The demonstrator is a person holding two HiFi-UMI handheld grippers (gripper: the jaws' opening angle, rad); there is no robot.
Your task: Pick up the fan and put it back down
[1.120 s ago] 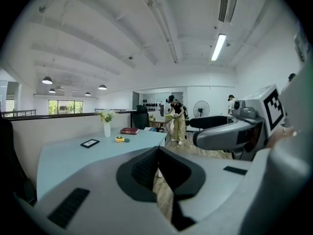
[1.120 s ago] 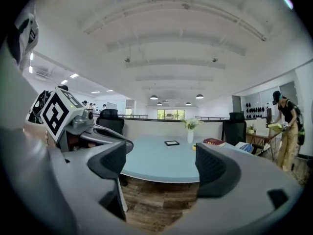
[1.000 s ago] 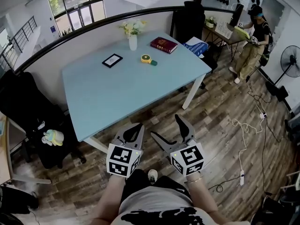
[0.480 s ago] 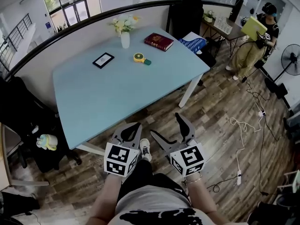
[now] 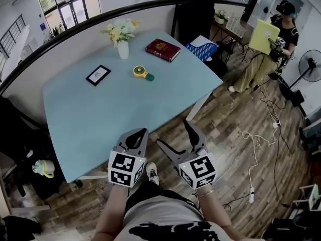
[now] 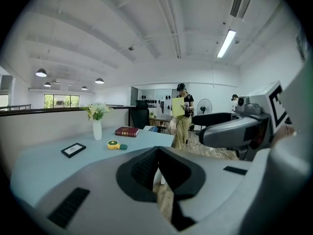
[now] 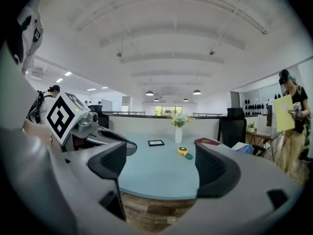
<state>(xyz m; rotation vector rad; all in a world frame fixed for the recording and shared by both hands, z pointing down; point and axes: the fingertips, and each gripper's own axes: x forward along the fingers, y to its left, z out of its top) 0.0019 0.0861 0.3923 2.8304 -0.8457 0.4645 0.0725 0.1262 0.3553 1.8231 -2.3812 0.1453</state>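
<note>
The fan (image 5: 142,73) is a small yellow disc with a green handle, lying on the far half of the light blue table (image 5: 100,124). It also shows small in the left gripper view as the fan (image 6: 114,144) and in the right gripper view as the fan (image 7: 183,151). My left gripper (image 5: 136,136) hovers over the table's near edge, shut and holding nothing (image 6: 157,153). Beside it, my right gripper (image 5: 173,133) hangs over the floor, open and empty (image 7: 161,165). Both are well short of the fan.
A vase of flowers (image 5: 122,39), a red book (image 5: 163,49) and a small black picture frame (image 5: 98,75) share the table. A black chair (image 5: 200,14) stands behind it. A person (image 5: 266,44) holding a yellow sheet stands at right, near a pedestal fan (image 5: 311,69) and floor cables (image 5: 261,134).
The view has moved toward the table, which now lies lower and further left in the frame. The person at right has stepped closer. Both grippers keep their states.
</note>
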